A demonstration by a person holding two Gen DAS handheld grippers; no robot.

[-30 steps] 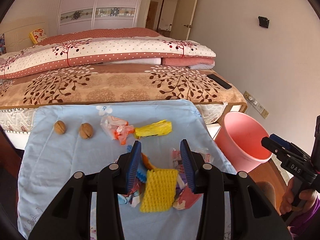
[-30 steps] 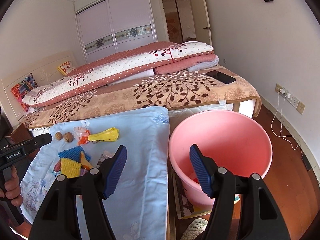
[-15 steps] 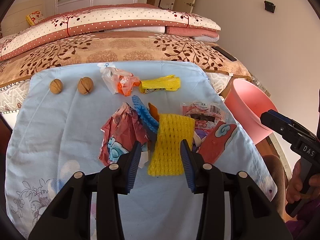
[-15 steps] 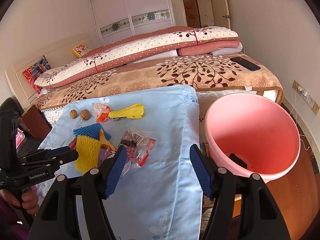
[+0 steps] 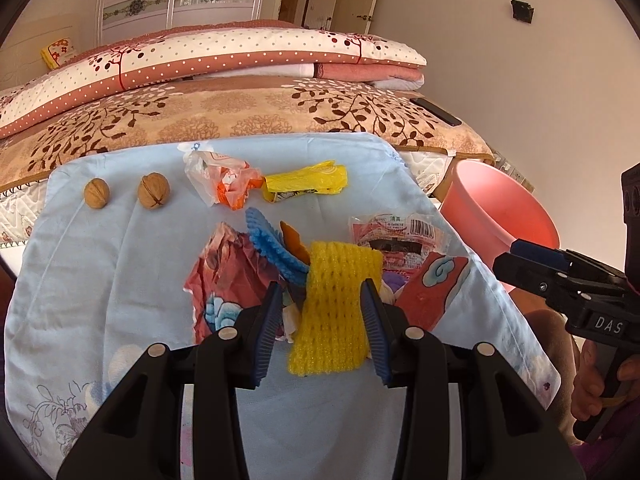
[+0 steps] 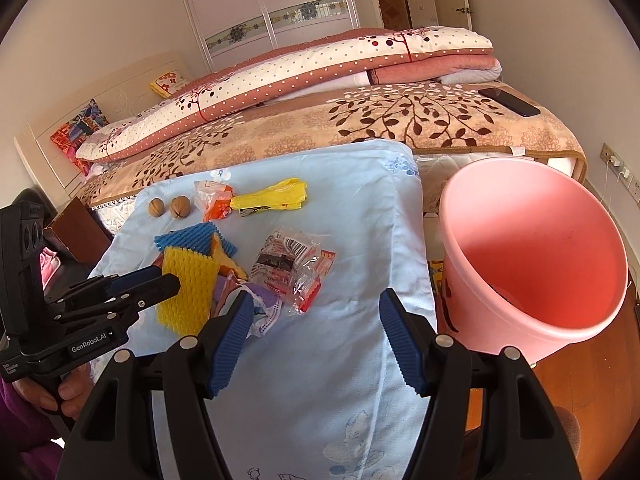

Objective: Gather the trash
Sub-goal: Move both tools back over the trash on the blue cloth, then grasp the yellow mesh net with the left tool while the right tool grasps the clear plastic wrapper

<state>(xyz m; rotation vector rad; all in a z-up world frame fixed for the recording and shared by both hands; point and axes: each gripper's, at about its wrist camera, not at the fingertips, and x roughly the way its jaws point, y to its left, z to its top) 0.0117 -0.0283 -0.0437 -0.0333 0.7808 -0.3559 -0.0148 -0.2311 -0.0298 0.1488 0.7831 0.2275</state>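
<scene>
Yellow foam net (image 5: 334, 312): long axis toward the bed, far end overlapping wrappers; straddled by left gripper (image 5: 322, 330), parted, untouching. Right gripper (image 6: 316, 338): wide, empty.

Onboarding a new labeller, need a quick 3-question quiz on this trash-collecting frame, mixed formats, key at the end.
1. True or false: the left hand-held gripper has its pads clamped on the yellow foam net.
2. Multiple choice: where does the pink bucket stand?
A. on the bed
B. on the floor past the right edge of the light blue cloth
C. between the two walnuts
3. Fill in: left of the orange-and-white wrapper lie two ____.

Key:
1. False. The net sits between open jaws, with a gap on the left side.
2. B
3. walnuts
</scene>
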